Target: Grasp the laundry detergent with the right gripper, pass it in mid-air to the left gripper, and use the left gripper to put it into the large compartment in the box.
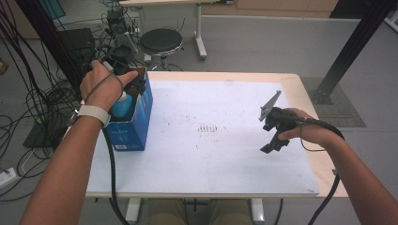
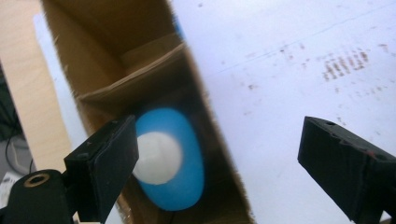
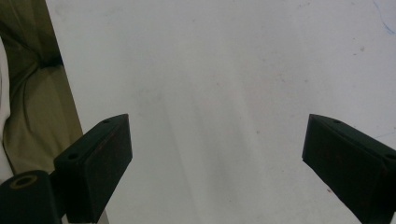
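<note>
A blue bottle with a white cap stands upright inside an open blue cardboard box at the table's left edge. My left gripper hovers over the box mouth with its jaws wide apart and nothing pressed between them; the bottle sits below, near the left jaw. In the high view the left gripper is at the box's far end, above the bottle. My right gripper is held at the right of the white table sheet, pointing down. Its jaws stand open over bare sheet.
A cardboard divider crosses the inside of the box beyond the bottle. Faint brown marks stain the sheet's middle. A round stool and tangled cables lie beyond the table's far left. A black post rises at the right.
</note>
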Motion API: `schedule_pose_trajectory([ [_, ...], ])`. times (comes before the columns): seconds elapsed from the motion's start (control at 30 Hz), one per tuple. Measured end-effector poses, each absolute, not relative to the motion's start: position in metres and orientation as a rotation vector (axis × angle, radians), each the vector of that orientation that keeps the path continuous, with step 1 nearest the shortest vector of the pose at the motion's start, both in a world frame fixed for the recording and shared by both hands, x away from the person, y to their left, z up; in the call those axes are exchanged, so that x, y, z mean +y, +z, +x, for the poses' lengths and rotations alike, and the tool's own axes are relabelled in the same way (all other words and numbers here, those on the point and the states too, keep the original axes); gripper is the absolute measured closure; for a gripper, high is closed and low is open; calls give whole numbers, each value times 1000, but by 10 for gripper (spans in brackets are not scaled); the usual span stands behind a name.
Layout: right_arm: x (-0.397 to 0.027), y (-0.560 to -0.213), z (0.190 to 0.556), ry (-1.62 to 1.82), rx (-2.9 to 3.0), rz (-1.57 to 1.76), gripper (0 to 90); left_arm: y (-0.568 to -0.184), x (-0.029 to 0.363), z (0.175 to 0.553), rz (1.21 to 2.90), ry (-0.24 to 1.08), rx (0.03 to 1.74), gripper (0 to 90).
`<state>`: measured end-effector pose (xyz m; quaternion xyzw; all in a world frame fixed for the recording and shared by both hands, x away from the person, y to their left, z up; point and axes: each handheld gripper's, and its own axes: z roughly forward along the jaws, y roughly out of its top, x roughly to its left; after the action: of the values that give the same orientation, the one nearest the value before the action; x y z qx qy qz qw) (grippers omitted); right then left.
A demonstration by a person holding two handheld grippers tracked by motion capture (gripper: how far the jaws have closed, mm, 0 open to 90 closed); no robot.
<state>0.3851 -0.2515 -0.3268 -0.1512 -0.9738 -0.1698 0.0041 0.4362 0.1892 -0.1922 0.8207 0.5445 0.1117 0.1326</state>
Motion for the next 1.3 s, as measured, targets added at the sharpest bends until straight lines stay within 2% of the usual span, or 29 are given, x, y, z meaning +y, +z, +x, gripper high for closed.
schedule_pose_trajectory([
  [0.4, -253, -324, 385, -534, -3053, -488, 85, -185, 169, 427, 2455, 309, 1320, 129],
  [0.93, -252, -321, 385, -525, -3060, -493, 85, -189, 154, 416, 2569, 229, 1119, 127],
  [1.3, -255, -319, 386, -525, -3064, -515, 85, -197, 135, 400, 2698, 143, 874, 122],
])
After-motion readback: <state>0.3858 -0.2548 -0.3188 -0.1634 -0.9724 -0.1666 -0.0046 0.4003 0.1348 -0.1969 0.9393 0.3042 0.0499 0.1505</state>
